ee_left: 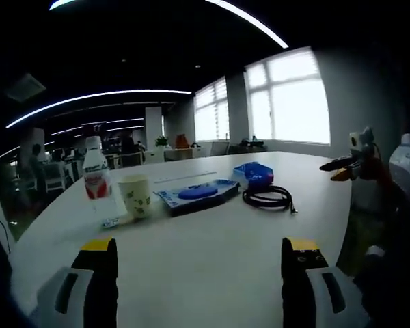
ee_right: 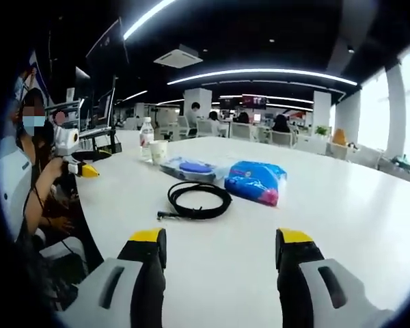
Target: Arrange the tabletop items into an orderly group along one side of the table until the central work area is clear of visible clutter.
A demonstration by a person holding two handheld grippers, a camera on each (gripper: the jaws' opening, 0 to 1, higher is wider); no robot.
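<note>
Left gripper view: the left hand-held gripper point(ee_left: 199, 263) is hovering over bare bench point(ee_left: 212, 273) with its jaws standing wide apart and nothing between them. Ahead and slightly left, a bottle point(ee_left: 96, 179) is standing upright with a paper cup point(ee_left: 136, 196) just beside it on its right; next along are lying a flat blue tray point(ee_left: 195, 195), a blue packet point(ee_left: 254, 175) and a coiled black cable point(ee_left: 267, 197). The row's long axis is running crosswise to the jaws, well apart from them. At the right edge the other hand-held gripper point(ee_left: 343, 168) is showing, with a second bottle point(ee_left: 406, 164) behind it. Right gripper view: the right hand-held gripper point(ee_right: 219, 256) is also spread open and gripping nothing. The cable point(ee_right: 197, 199) is lying nearest, straight ahead and a little left; the packet point(ee_right: 255, 182) is just beyond on the right, while the tray point(ee_right: 190, 168), cup point(ee_right: 158, 151) and bottle point(ee_right: 146, 139) are trailing away toward the far left. This view is showing a person point(ee_right: 27, 171) at the bench's left edge. Judging by this, the right hand is nearer cable and packet, the left nearer bottle and cup.
</note>
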